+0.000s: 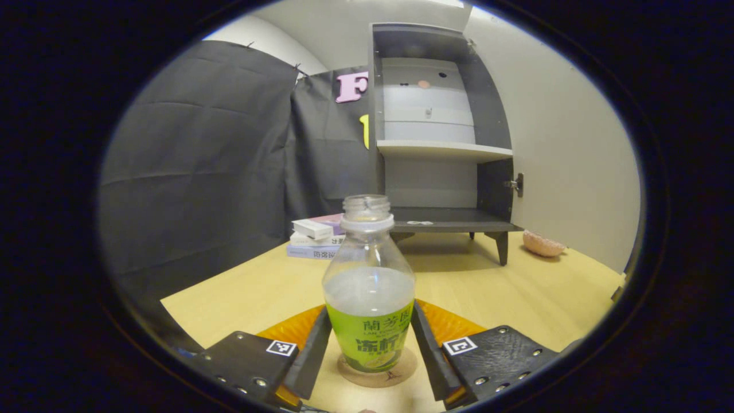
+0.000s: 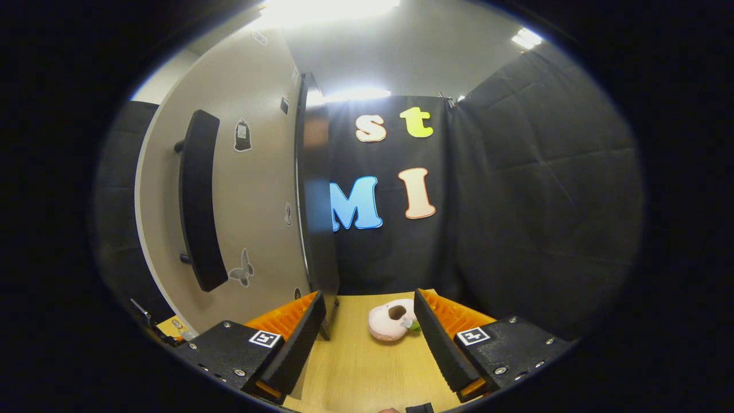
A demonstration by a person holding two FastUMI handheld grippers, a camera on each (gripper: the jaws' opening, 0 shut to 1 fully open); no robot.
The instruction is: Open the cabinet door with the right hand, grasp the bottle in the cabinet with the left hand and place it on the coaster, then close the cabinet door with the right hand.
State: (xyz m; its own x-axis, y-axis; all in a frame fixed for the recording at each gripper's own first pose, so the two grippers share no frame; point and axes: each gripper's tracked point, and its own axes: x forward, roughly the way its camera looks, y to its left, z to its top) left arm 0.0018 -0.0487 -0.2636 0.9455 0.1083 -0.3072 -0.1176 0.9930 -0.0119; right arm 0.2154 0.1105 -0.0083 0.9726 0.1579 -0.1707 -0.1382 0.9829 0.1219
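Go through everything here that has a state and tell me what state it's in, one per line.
Bottle: uncapped, upright, standing on the coaster.
Cabinet: open, shelves bare.
Cabinet door: swung wide open.
Left gripper: open, fingers flanking the bottle.
Right gripper: open, holding nothing.

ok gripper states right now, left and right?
Left gripper: fingers on either side of the bottle, which stands on the coaster; grip contact cannot be told.
Right gripper: open, holding nothing, beside the cabinet door.
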